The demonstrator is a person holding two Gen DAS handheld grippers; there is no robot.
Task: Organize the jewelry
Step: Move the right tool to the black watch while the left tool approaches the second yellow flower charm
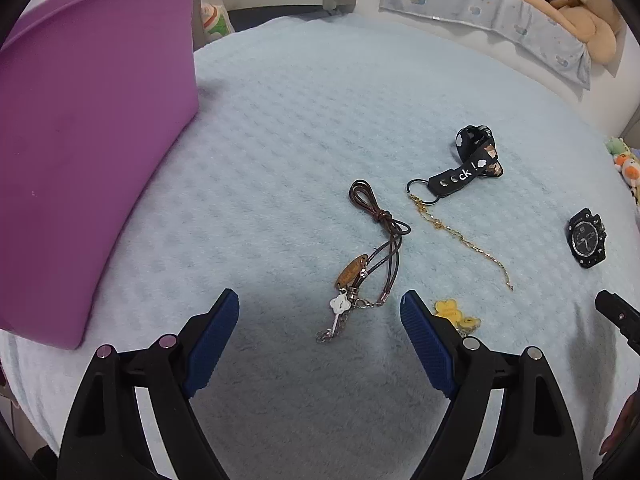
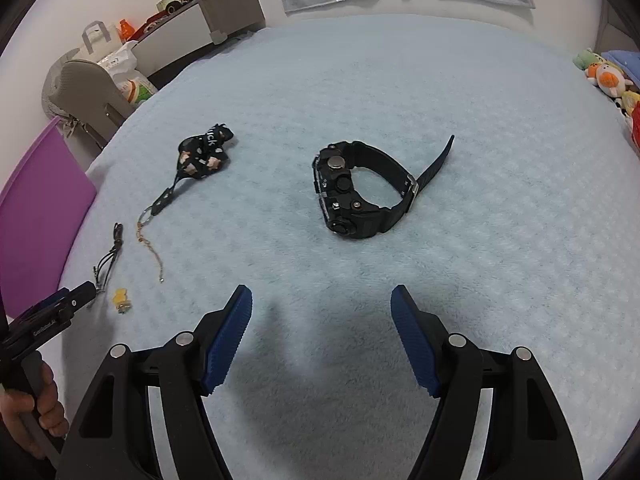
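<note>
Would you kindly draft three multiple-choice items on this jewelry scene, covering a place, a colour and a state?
1. Where is the black watch?
A. in the bin
B. on the blue blanket
C. in a gripper

2. What colour is the plastic bin?
A. purple
B. green
C. white

3. How is the right gripper?
A. shut on the watch
B. shut, empty
C. open, empty

Answers: B, the watch lies on the blanket ahead of the fingers; A, its wall is purple; C, the pads stand apart with only blanket between.

even soft light — fisheye-bent edges, dark corners
</note>
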